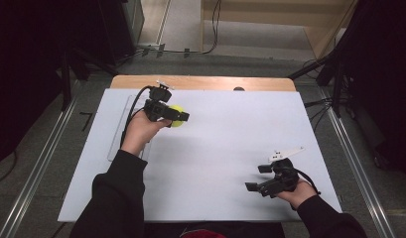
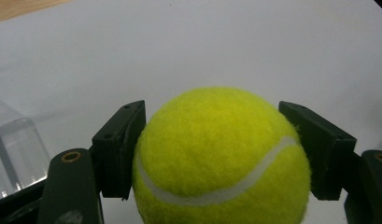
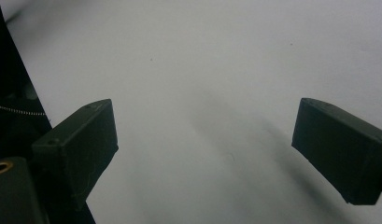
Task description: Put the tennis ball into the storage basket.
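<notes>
Left gripper (image 2: 212,154) clamps the round, fuzzy yellow ball (image 2: 221,158), its white seam curving across. Right gripper (image 3: 205,154) gapes empty over the smooth white worktop (image 3: 202,56).

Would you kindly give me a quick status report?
Left claw shut on tennis ball. Right claw open, empty, over white board. Nothing in the way.

Black long sleeves (image 1: 116,198) on both forearms, black left gripper (image 1: 183,118) with blocky rectangular jaw pads and trailing black cable, black right gripper (image 1: 256,177) with pale grey three-cornered top plate, brass-ringed screw holes near the jaws
</notes>
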Motion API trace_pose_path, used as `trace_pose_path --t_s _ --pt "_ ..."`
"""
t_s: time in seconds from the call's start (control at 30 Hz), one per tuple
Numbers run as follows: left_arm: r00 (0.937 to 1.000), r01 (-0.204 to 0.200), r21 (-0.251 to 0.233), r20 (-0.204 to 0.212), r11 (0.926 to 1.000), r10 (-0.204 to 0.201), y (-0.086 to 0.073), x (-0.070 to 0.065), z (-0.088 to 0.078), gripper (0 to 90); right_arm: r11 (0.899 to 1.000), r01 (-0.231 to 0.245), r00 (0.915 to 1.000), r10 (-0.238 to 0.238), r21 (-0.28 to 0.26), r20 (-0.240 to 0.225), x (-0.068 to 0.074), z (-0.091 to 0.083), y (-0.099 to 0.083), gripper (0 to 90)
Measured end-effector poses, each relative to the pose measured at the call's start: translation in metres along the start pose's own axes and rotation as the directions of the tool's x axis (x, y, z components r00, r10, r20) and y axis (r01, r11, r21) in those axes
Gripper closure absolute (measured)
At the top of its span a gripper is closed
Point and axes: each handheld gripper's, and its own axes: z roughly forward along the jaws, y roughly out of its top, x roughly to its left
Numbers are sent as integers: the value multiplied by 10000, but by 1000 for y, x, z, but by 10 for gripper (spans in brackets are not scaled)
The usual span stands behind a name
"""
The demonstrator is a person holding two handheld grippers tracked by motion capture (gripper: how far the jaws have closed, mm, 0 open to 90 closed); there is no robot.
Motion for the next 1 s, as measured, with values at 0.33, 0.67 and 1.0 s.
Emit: trace_pose_path --t_s 0.33,0.67,1.0 --pt "9999 162 -149 -5 9998 -162 0 4 -12 267 10000 -26 10000 26 -4 12 0 0 0 50" --pt "9996 271 -261 -113 9993 -274 -3 12 -22 267 10000 -15 10000 15 -22 6 -1 0 0 50" --pt "9986 458 -340 -249 9984 -467 -7 21 -31 267 10000 -7 10000 7 -10 19 0 0 1 50"
